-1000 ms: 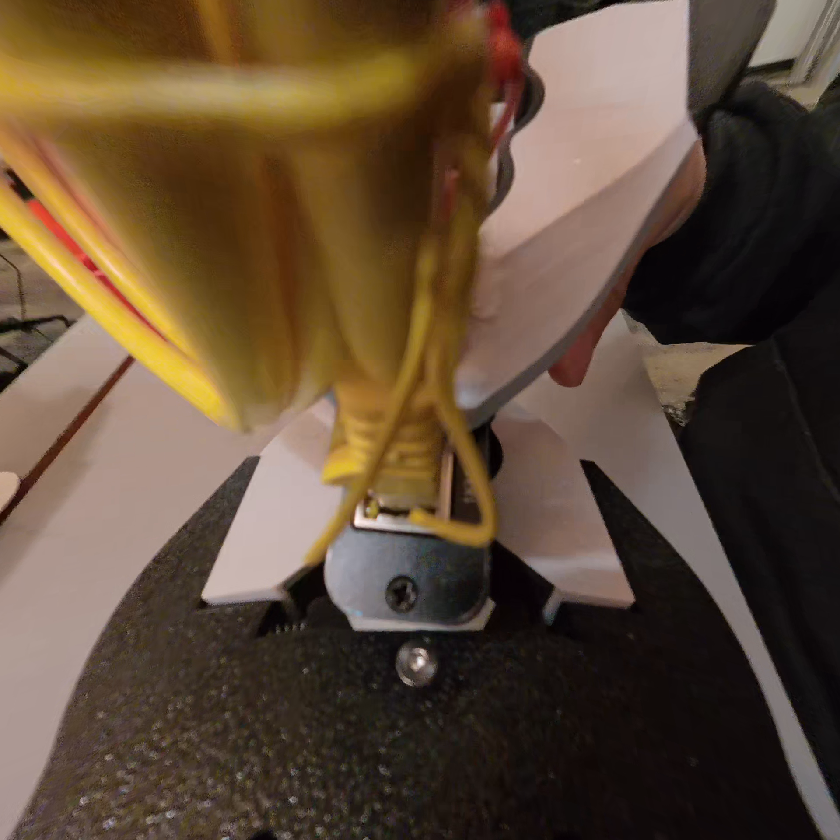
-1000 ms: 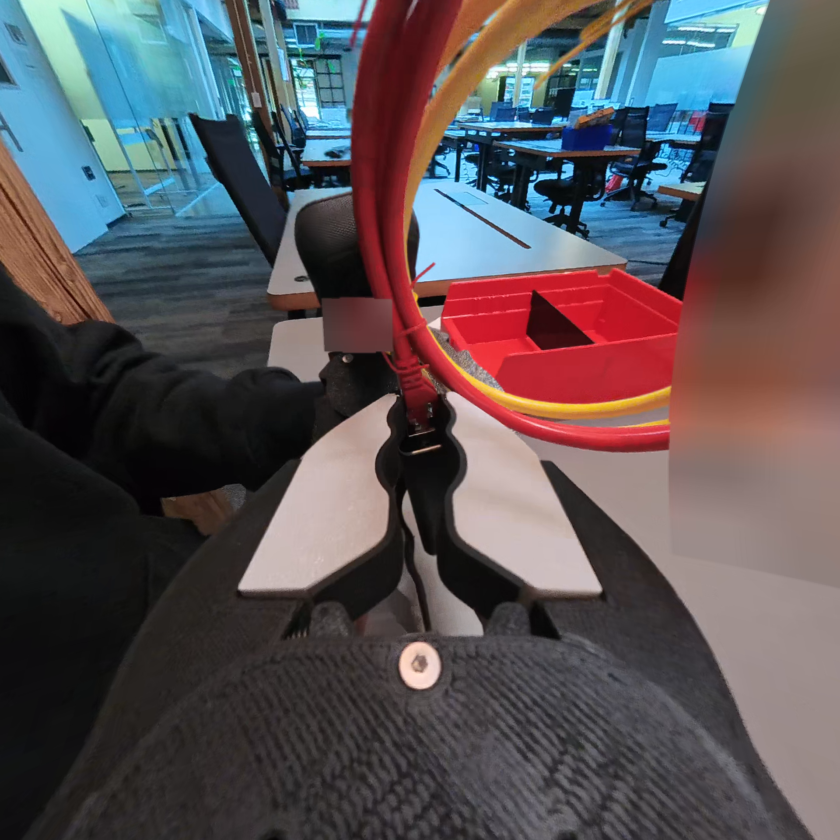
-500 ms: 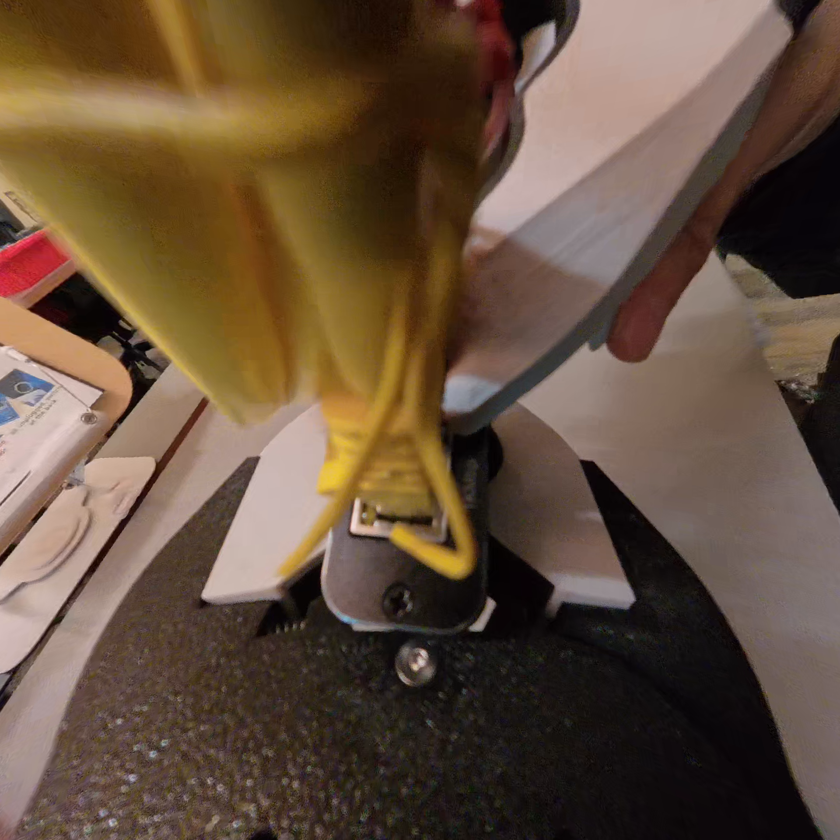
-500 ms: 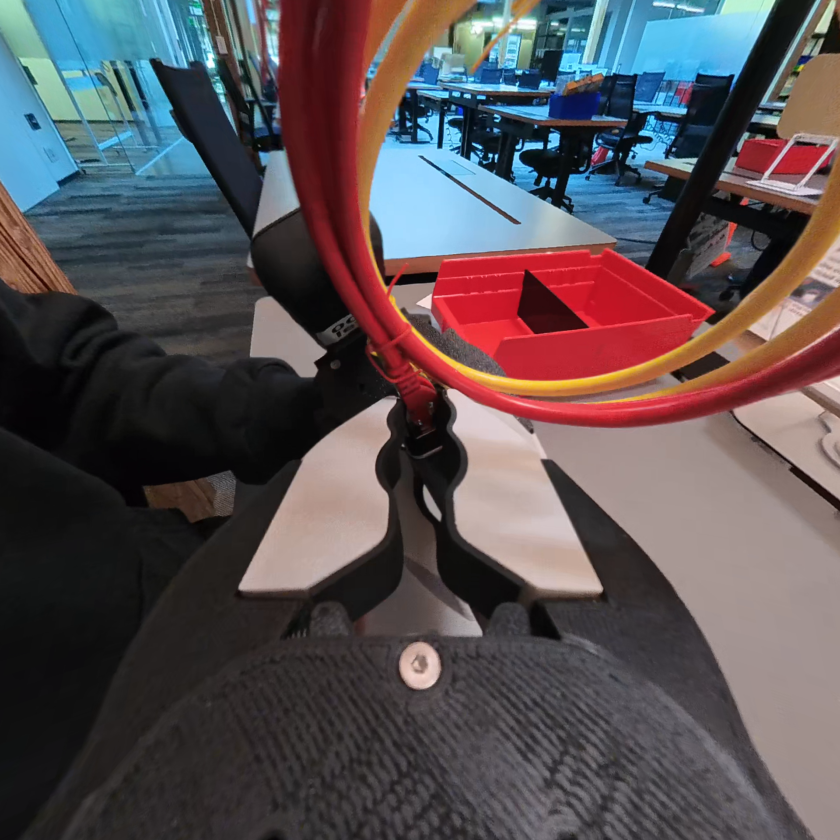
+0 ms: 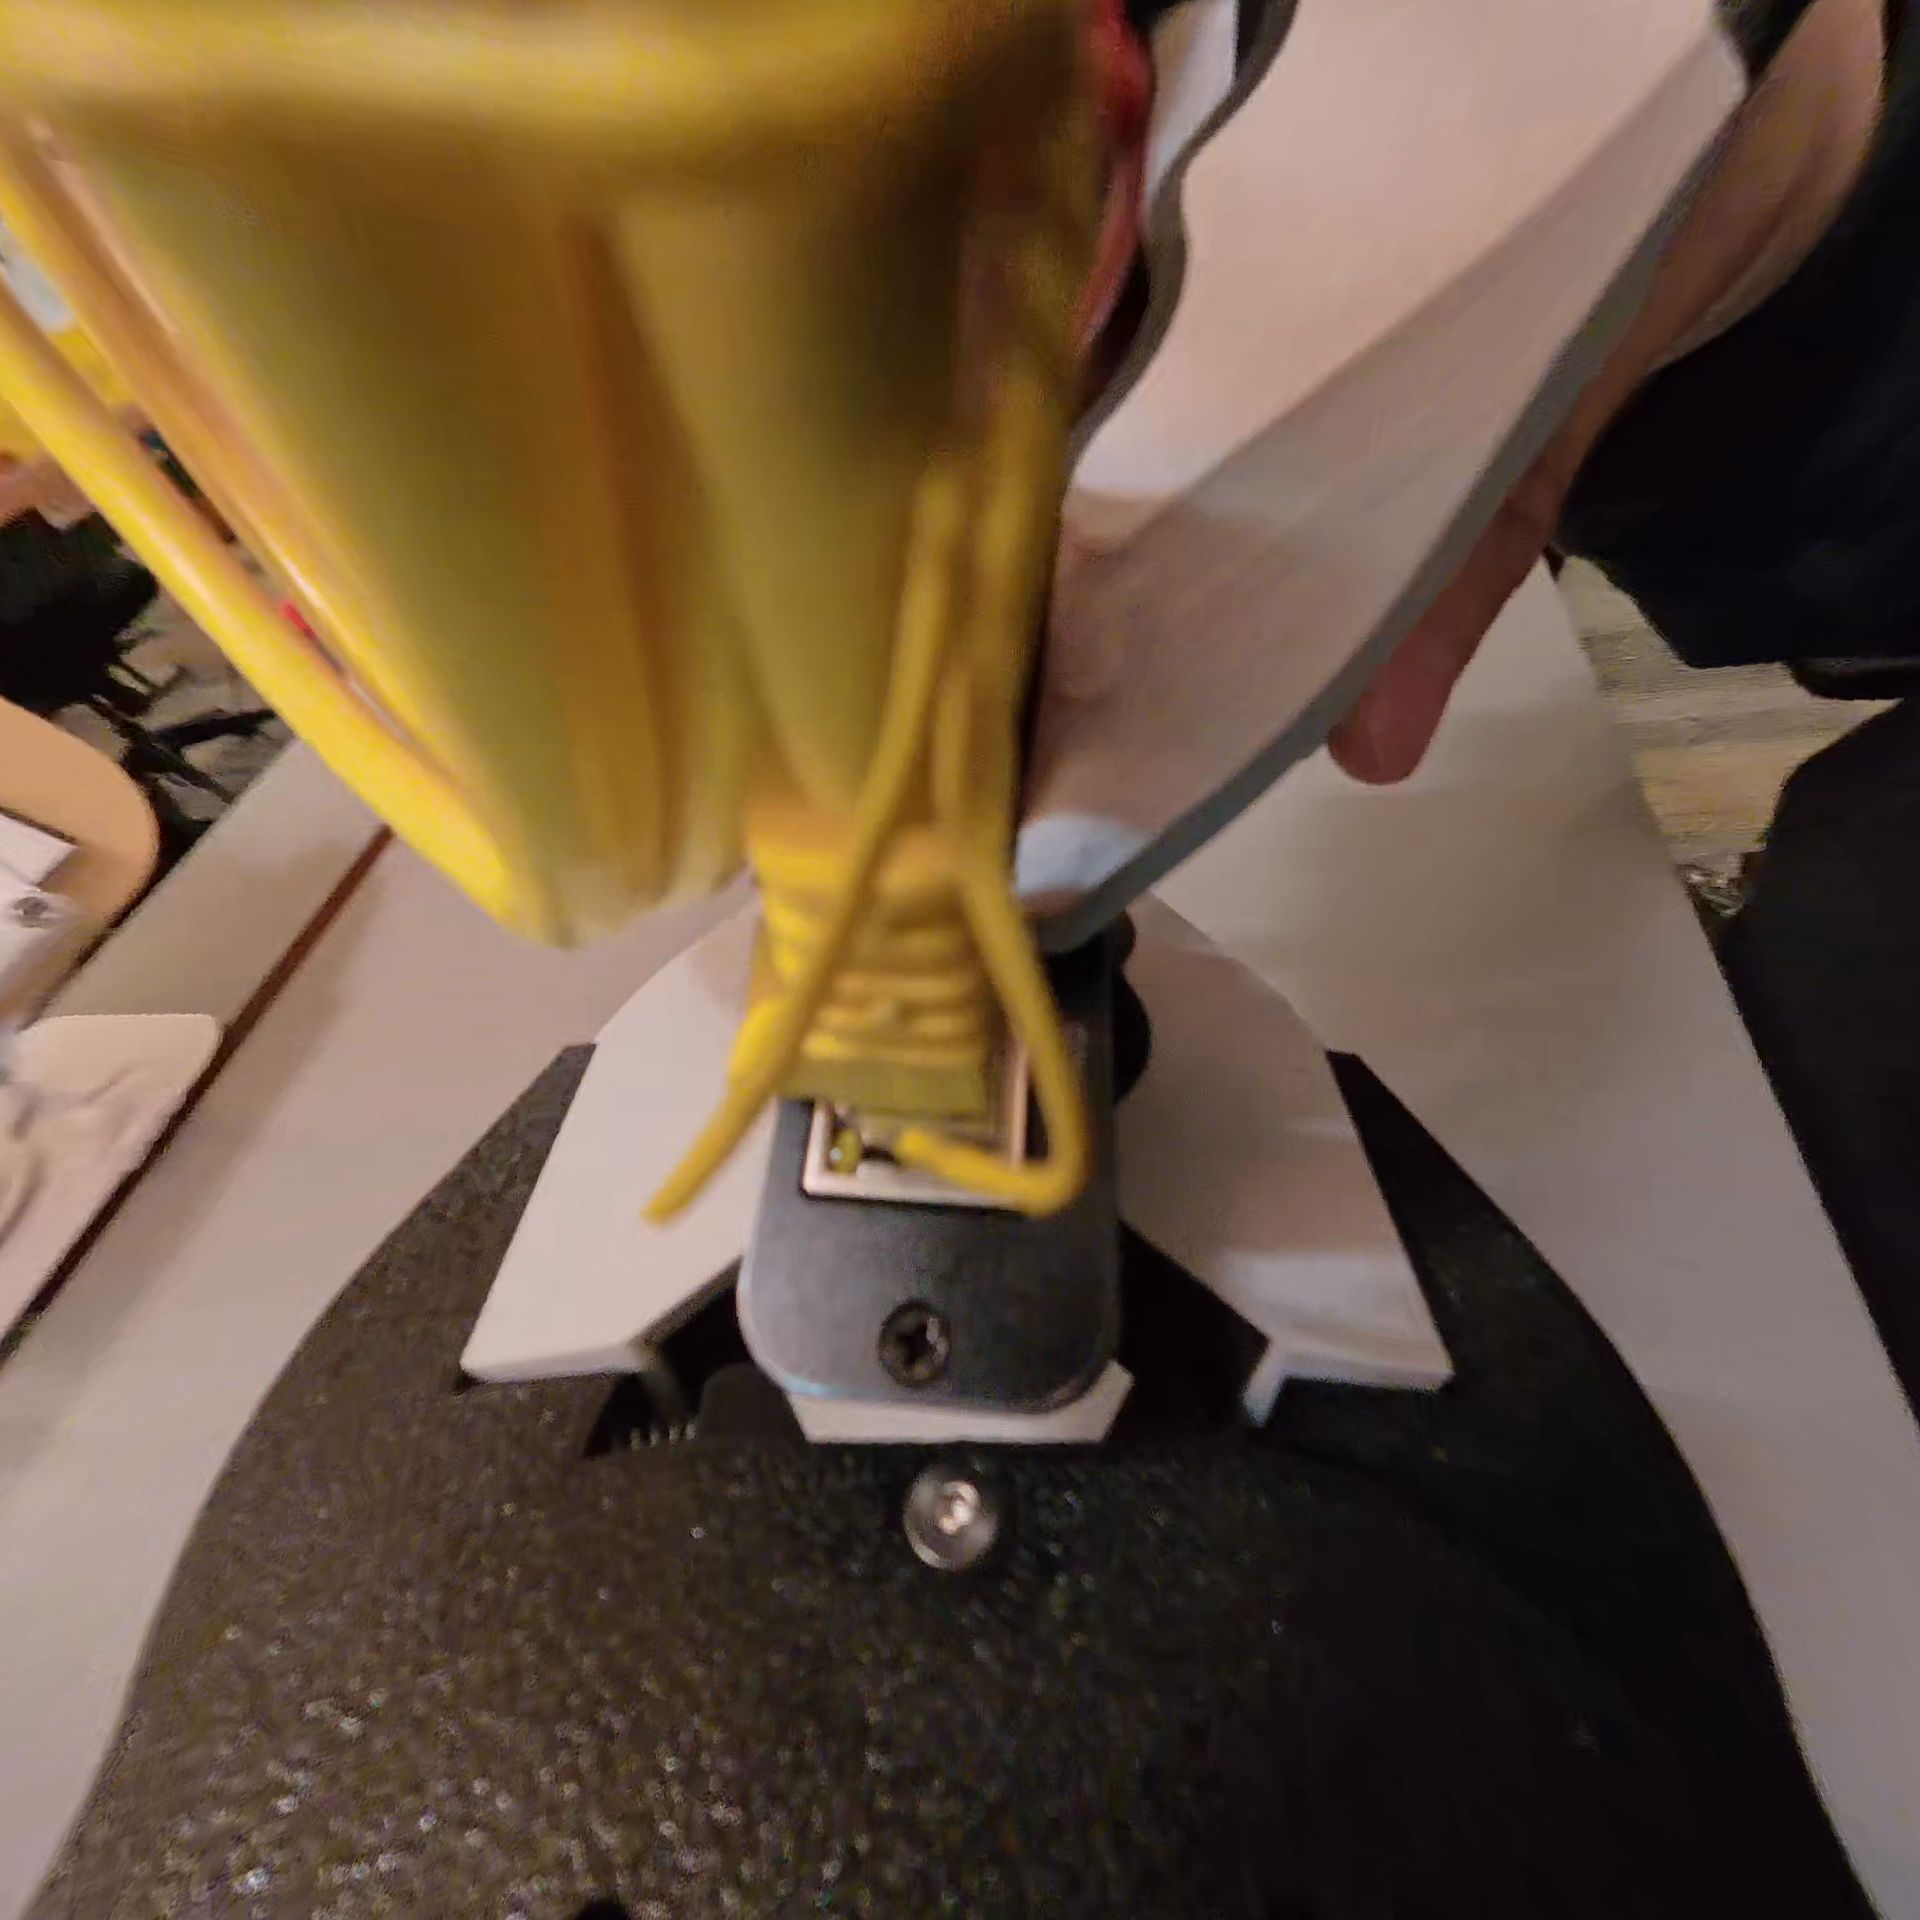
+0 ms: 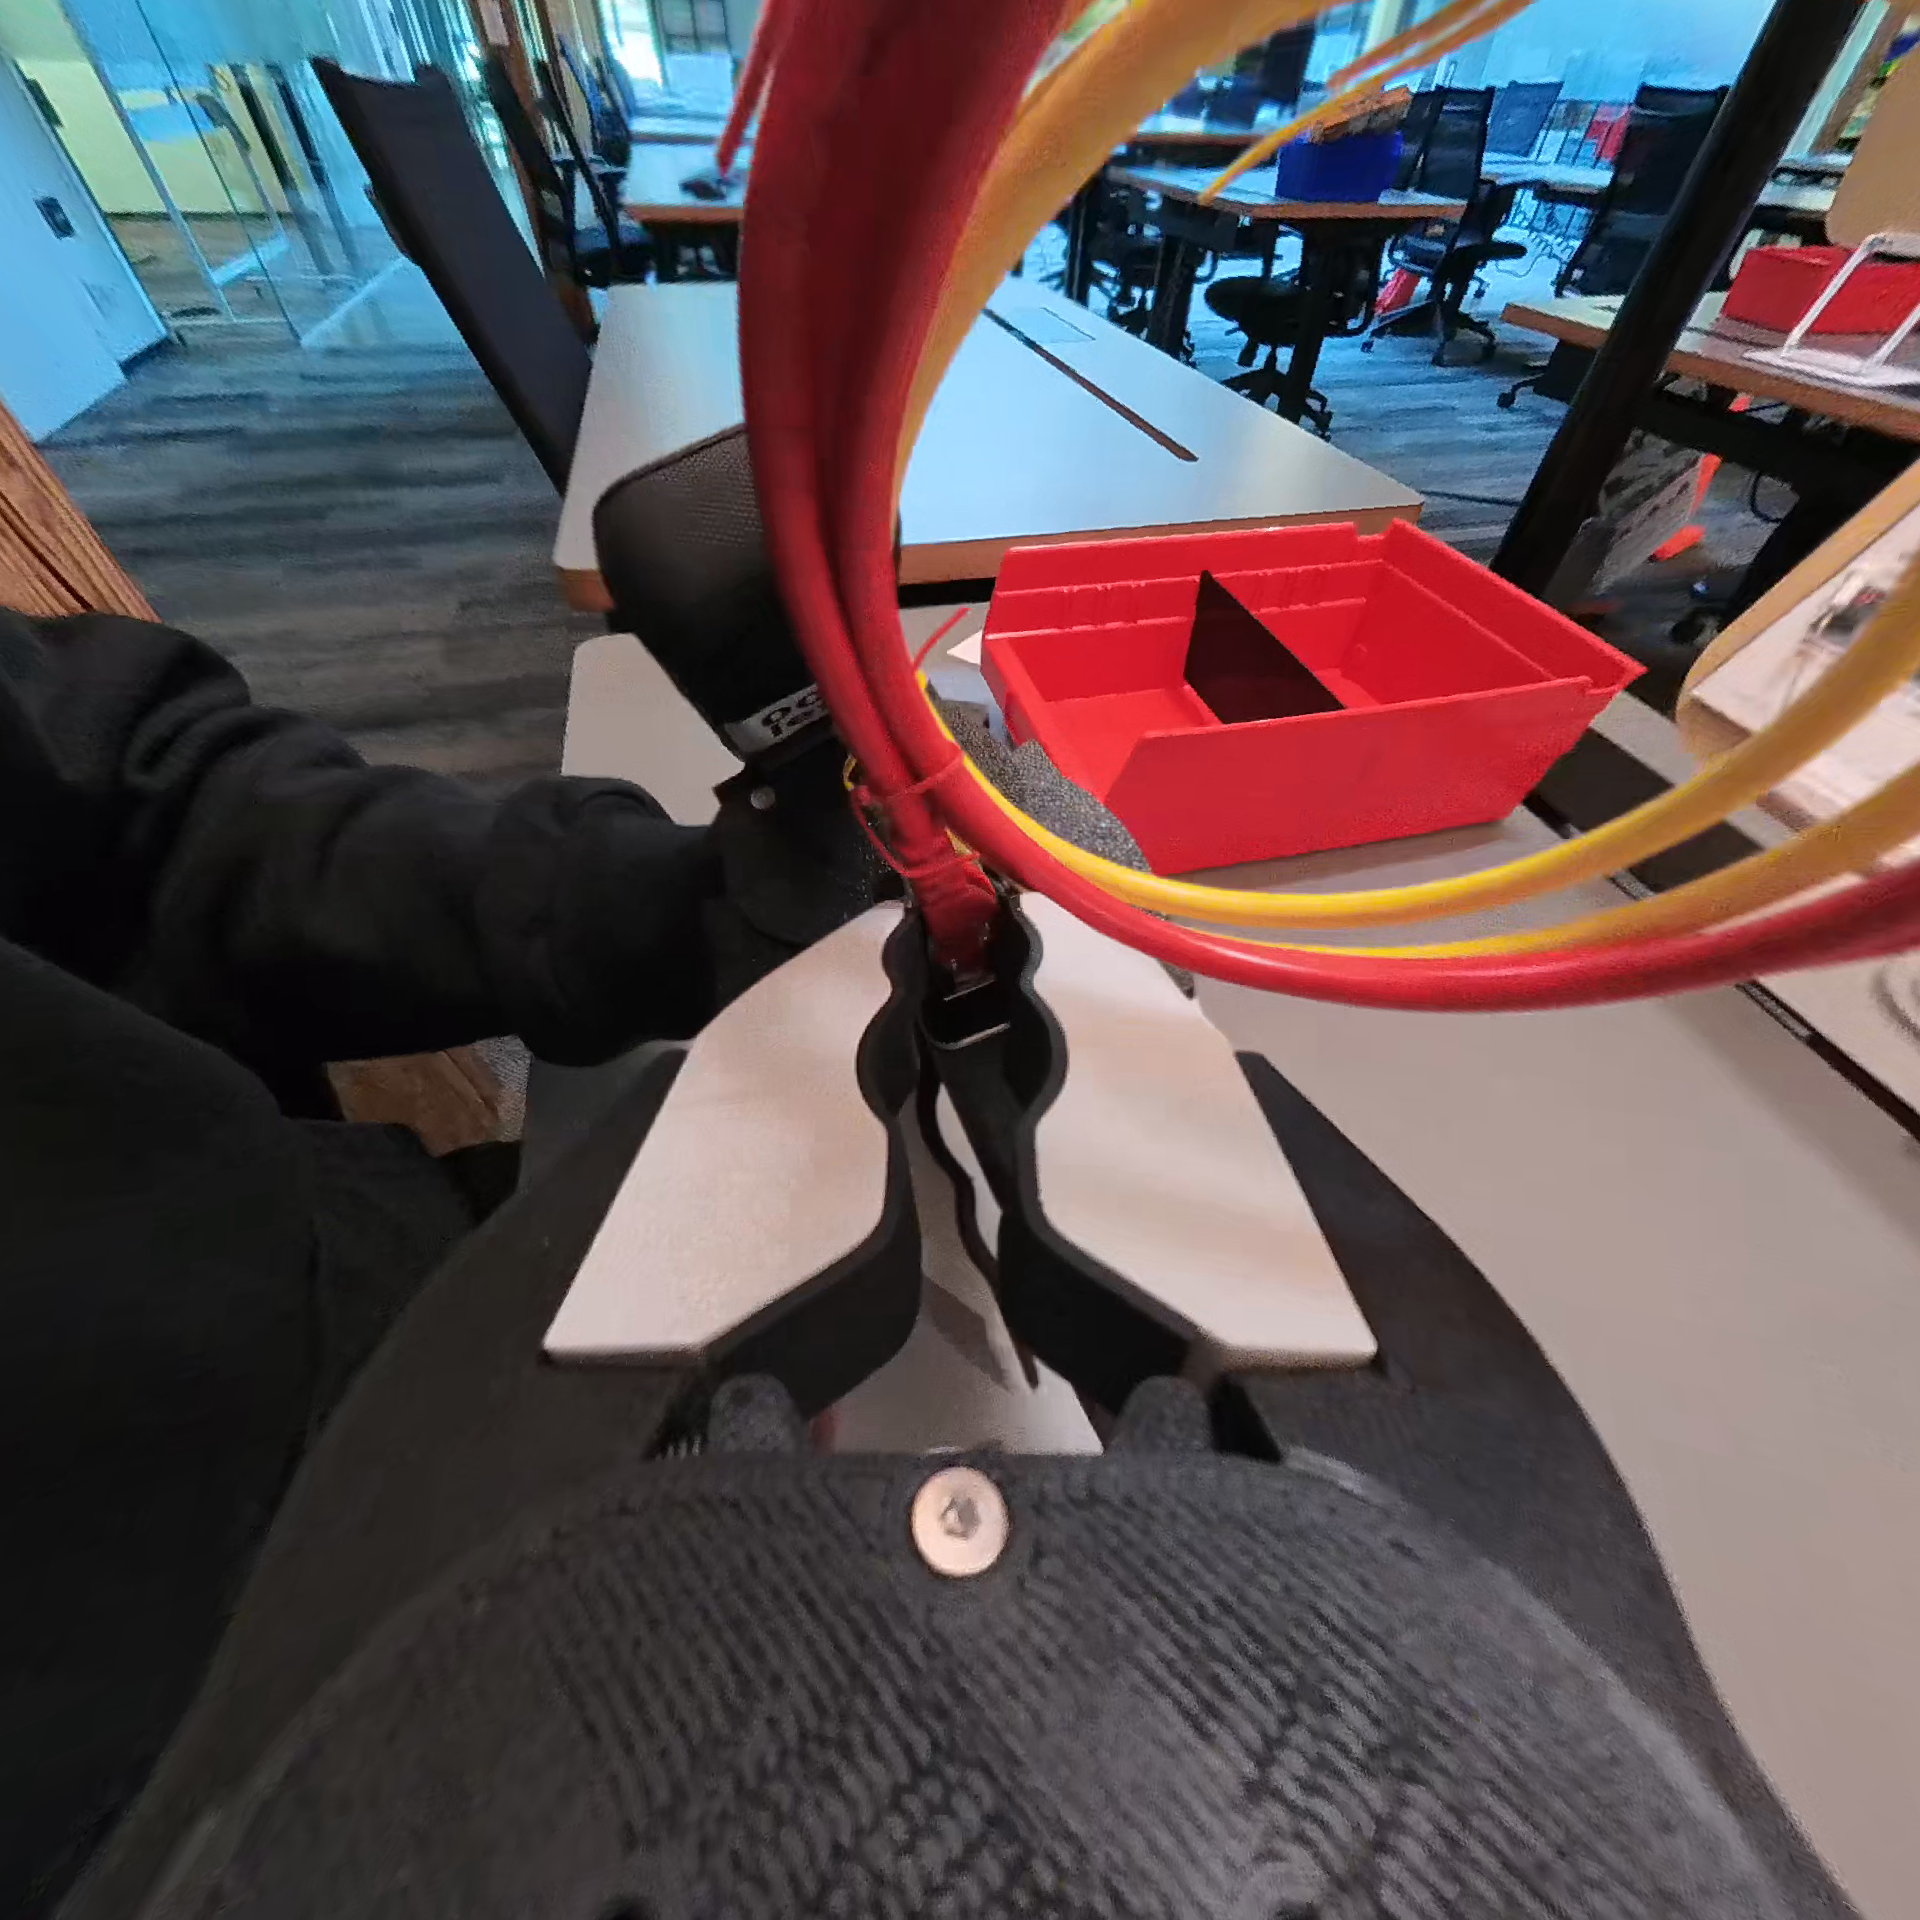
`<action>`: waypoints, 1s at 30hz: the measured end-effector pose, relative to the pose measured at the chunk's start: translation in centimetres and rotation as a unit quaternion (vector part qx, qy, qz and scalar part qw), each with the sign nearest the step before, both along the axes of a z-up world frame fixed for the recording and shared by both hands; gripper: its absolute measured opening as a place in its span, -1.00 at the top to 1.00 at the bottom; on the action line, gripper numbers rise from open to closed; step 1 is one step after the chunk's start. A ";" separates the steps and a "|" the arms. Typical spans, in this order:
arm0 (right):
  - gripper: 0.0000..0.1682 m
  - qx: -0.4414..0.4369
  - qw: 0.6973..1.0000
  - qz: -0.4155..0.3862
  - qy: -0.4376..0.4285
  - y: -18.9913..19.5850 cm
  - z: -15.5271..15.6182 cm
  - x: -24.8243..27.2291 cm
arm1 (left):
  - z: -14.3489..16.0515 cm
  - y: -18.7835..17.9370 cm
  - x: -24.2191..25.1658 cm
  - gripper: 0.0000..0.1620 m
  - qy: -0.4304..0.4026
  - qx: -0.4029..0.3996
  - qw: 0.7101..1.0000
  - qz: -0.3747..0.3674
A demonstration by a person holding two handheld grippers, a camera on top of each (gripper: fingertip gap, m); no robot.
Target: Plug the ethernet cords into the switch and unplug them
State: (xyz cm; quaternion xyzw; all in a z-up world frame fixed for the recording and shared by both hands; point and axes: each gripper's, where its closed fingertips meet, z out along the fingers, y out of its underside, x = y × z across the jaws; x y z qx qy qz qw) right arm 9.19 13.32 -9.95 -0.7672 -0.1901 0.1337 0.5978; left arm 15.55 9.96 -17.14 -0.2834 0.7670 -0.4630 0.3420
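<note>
Between the left gripper's closed fingers, a black switch bears a yellow plug.

The left wrist view is dim and warm-toned, with a yellowish cast. The yellow cord bundle close to the lens is smeared by blur, and so are the objects at the left edge; only the yellow plug and the black body of the hand-held gripper are fairly sharp. The right wrist view is bright, cool daylight from the glass walls behind. The red bin is crisp. Straight lines bow toward the edges, and the red cord softens near the lens.
</note>
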 end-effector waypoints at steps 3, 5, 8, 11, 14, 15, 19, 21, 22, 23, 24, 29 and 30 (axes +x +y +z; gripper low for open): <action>0.83 -0.006 1.000 0.002 0.014 0.0 -0.3 0.3 | -0.4 -0.3 0.1 0.41 0.012 -0.020 1.000 -0.006; 0.84 -0.008 1.000 0.002 0.020 0.0 -0.5 0.5 | -0.6 -0.7 0.1 0.41 0.020 -0.040 0.999 -0.009; 0.84 -0.015 0.999 0.006 0.039 0.1 -0.9 0.6 | -1.0 -1.1 0.1 0.41 0.035 -0.063 0.997 -0.014; 0.84 -0.024 0.999 0.010 0.040 0.0 -1.3 0.6 | -1.8 -0.1 0.5 0.41 0.030 -0.015 0.999 0.020; 0.84 -0.027 0.999 0.013 0.043 0.2 -1.5 0.6 | -1.9 -0.3 0.3 0.41 0.038 -0.031 0.999 0.009; 0.84 -0.027 0.998 0.012 0.047 0.2 -1.5 0.7 | -1.7 -0.9 0.1 0.43 0.048 -0.066 0.997 -0.010; 0.84 -0.036 0.998 0.016 0.053 0.2 -1.9 0.7 | -2.3 -0.5 0.3 0.43 0.046 -0.050 0.998 0.013; 0.84 -0.037 0.998 0.014 0.056 0.1 -2.0 0.8 | -2.6 0.4 0.7 0.41 0.042 -0.010 0.998 0.043; 0.84 -0.036 0.997 0.015 0.063 0.1 -1.9 0.9 | -2.5 0.4 0.7 0.41 0.040 -0.012 0.998 0.043; 0.84 -0.032 0.997 0.016 0.067 0.2 -1.8 0.9 | -2.4 0.3 0.7 0.41 0.042 -0.019 0.998 0.039; 0.84 -0.036 0.997 0.015 0.066 0.2 -1.8 1.0 | -2.4 -0.1 0.7 0.41 0.050 -0.035 0.998 0.030; 0.84 -0.037 0.996 0.018 0.079 0.1 -2.0 1.2 | -2.8 0.1 0.8 0.41 0.058 -0.020 0.997 0.043; 0.84 -0.044 0.995 0.016 0.083 0.0 -2.1 1.3 | -2.9 0.1 0.8 0.41 0.063 -0.018 0.997 0.040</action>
